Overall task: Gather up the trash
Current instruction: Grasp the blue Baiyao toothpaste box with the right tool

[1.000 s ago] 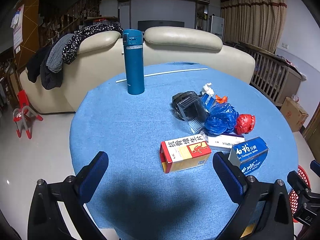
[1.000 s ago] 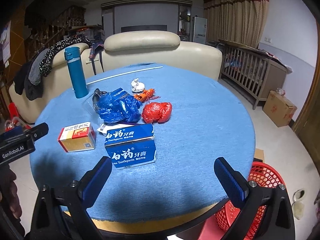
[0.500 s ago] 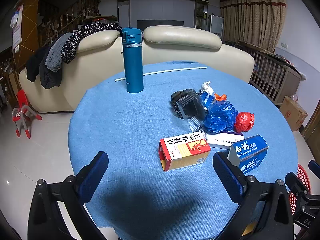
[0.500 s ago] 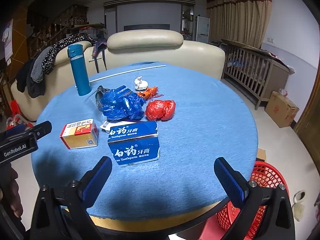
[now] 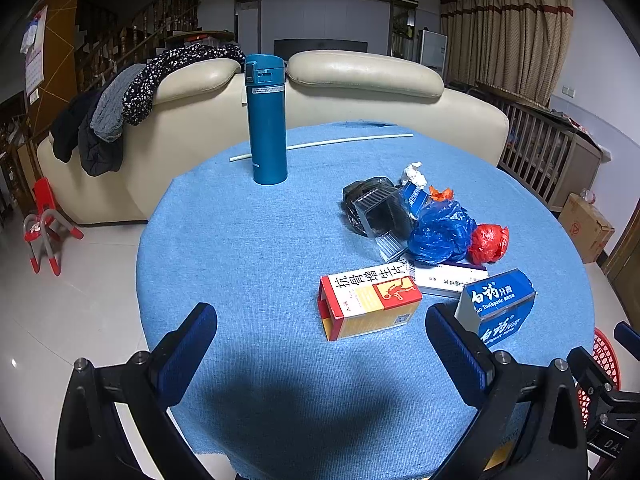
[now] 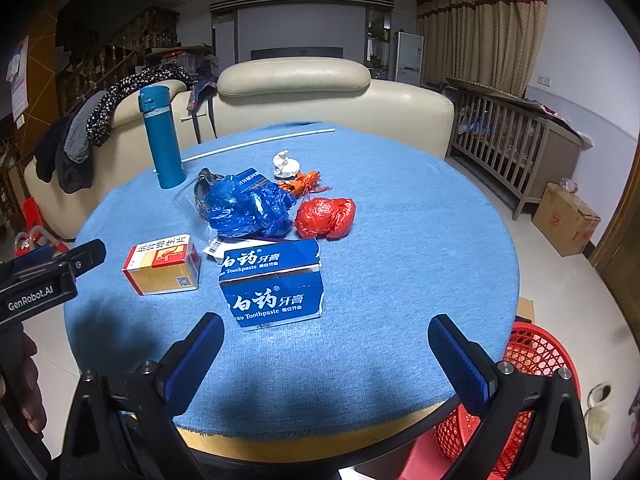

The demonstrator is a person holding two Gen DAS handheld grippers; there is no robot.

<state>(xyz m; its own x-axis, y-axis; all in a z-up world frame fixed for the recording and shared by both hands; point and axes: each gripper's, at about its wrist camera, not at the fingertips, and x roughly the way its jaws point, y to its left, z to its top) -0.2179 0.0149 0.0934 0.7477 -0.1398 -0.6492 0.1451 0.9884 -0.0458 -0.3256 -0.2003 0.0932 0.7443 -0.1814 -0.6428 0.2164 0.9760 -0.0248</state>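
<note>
Trash (image 6: 276,216) heaped on table (image 6: 400,280), both grippers released.
Toothpaste box (image 6: 276,284) may skid away from right gripper (image 6: 320,344).

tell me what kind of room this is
Most likely a home living room: a cream leather sofa behind the round table, a staircase at the left, and curtains on the right.

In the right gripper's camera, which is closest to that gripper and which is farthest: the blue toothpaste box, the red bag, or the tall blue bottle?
1. Blue toothpaste box, just ahead of the right gripper.
2. Red bag, mid-table, behind the box.
3. Tall blue bottle, far left, near the sofa.
</note>
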